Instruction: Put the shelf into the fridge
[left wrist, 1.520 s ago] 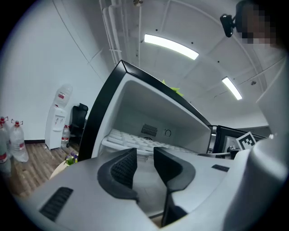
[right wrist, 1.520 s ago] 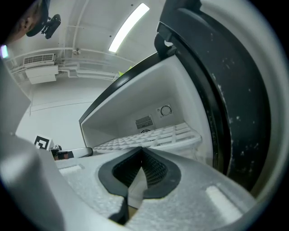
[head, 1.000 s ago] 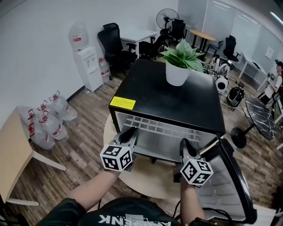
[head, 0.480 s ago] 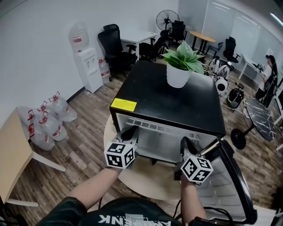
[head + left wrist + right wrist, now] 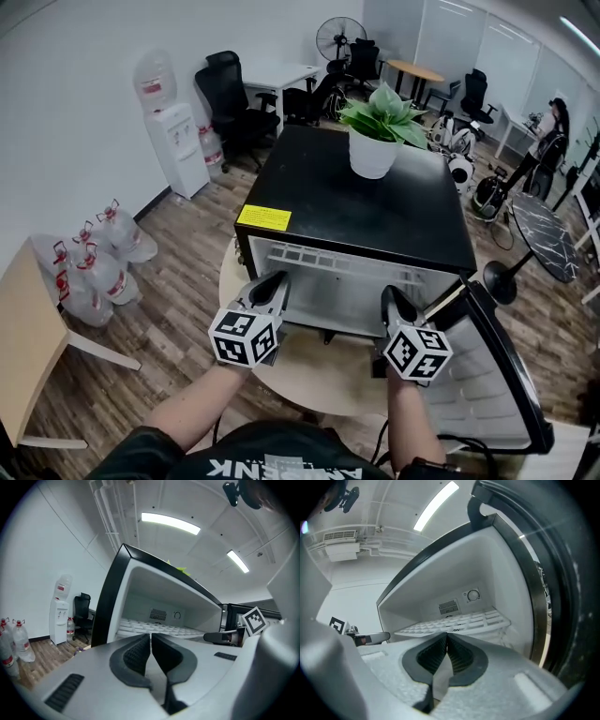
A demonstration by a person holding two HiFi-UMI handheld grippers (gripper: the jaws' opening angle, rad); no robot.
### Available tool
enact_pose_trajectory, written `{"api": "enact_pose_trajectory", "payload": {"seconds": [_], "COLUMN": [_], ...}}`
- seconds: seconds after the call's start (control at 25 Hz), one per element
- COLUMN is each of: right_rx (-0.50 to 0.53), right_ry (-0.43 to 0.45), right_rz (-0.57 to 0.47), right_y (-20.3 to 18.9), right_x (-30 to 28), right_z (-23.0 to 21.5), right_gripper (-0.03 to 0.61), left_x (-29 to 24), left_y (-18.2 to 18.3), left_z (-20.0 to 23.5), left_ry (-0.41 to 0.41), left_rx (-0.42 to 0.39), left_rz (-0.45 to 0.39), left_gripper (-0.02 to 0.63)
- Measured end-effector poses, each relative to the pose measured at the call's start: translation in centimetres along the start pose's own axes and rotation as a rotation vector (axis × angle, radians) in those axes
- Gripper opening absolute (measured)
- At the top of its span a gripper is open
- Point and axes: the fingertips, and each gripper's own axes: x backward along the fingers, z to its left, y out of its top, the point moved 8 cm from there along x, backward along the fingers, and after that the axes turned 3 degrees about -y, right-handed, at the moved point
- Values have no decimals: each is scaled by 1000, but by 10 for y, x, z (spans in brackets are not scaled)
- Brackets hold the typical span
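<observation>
Shelf (image 5: 347,270) spans fridge (image 5: 375,202) wall to wall, door (image 5: 511,375) wide open.

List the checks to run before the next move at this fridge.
1. Shelf lies level inside the mini fridge: ok.
2. Shelf pushed fully to the back wall: cannot tell.
3. Fridge door stands wide open on the right: ok.
4. Left gripper jaws have just been closing and now meet, nothing between them: ok.
5. Right gripper jaws together, nothing between them: ok.
6. Potted plant upright on the fridge top: ok.
</observation>
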Motion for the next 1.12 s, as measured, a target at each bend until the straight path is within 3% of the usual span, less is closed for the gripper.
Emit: {"api": "enact_pose_trajectory", "payload": {"seconds": [0.28, 0.52, 1.12], "right_rx": [52, 82, 134], "right_ry": [39, 34, 26], "right_rz": [-5, -42, -67], "right_y": [1, 10, 14], "right_x": [26, 55, 117], "right_z": [30, 53, 96], "right_gripper": [8, 6, 6], "left_x": [32, 58, 121], "left_y": [9, 23, 59], "left_z": [-7, -16, -19], "left_ry": [-60, -67, -95], "left_rx": [-6, -72, -86], "left_rz": [-5, -10, -59], "left_gripper": [12, 3, 3]}}
